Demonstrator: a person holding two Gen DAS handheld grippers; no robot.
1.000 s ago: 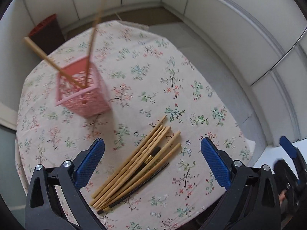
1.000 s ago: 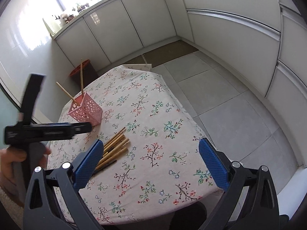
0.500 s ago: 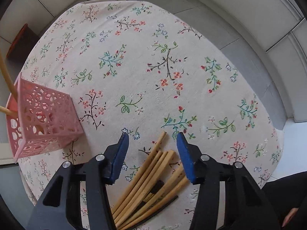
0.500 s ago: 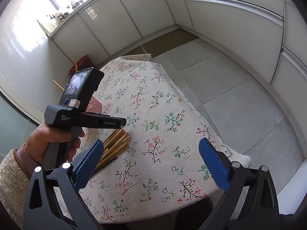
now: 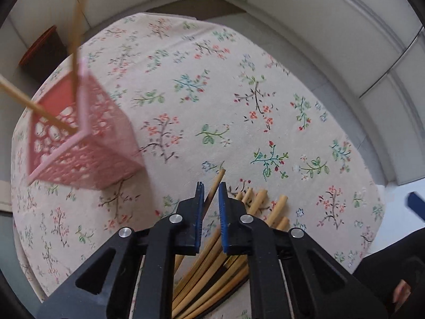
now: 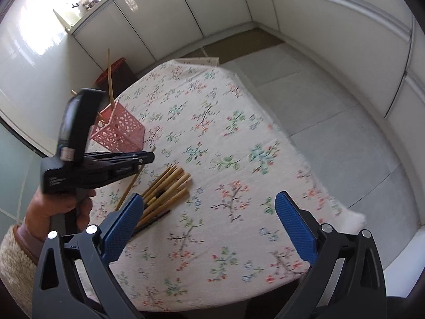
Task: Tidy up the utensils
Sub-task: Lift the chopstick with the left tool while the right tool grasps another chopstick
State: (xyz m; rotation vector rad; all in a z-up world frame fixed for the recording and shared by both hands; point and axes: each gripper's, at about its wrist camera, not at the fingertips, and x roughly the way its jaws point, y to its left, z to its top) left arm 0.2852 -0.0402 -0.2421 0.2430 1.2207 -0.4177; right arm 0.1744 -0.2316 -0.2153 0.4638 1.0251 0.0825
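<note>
Daylight floods my right wrist view from a window at eleven o'clock, blowing out the glossy white cabinet fronts (image 6: pixel 32 61) there into glare. Elsewhere the light is soft and even, and shadows on the floral-clothed bench (image 6: pixel 212 159) stay faint. In my left wrist view the pink perforated plastic basket (image 5: pixel 79 143) at nine o'clock is smeared by motion blur, as are the wooden sticks rising from it. Both fisheye pictures bend walls into curves and darken to black at the corners. My tools' black arms, close to the lens, stay fairly sharp.
</note>
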